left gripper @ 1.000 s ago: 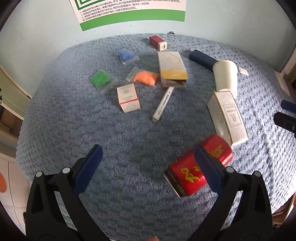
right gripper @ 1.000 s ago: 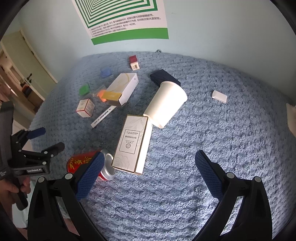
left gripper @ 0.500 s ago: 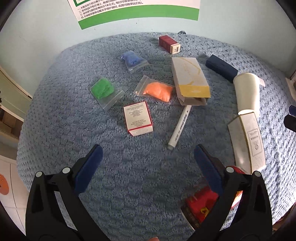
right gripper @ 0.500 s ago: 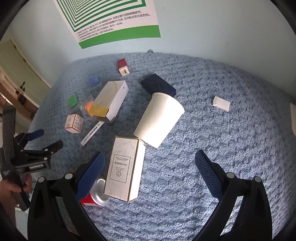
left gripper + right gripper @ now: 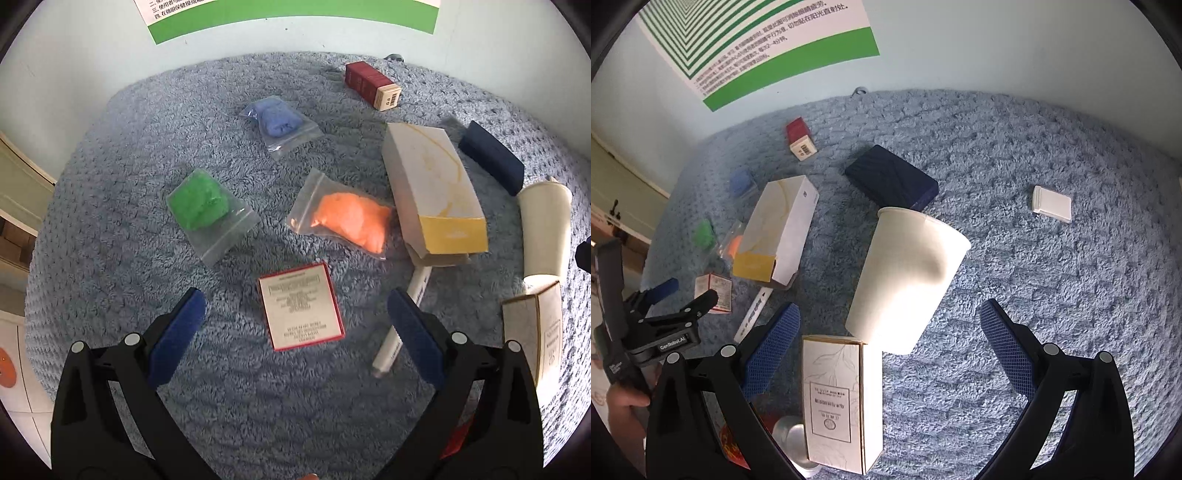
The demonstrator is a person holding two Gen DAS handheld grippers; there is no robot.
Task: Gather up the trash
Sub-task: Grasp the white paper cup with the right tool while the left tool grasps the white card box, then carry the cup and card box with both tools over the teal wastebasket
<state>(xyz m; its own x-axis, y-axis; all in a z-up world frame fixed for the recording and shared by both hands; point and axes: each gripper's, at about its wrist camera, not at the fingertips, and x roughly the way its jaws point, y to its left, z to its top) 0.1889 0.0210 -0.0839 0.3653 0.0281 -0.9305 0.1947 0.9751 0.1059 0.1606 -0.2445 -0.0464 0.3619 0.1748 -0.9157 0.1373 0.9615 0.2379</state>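
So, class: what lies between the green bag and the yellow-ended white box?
The orange bag lies between the green bag and the yellow-ended white box; the left wrist view shows it best.

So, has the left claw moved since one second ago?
Yes. The left claw moved forward over the blue towel, from the red can to the small red-edged box.

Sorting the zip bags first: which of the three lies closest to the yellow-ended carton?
The orange-filled bag. Its edge reaches the yellow-ended carton, while the green bag and blue bag lie farther left, clearly apart.
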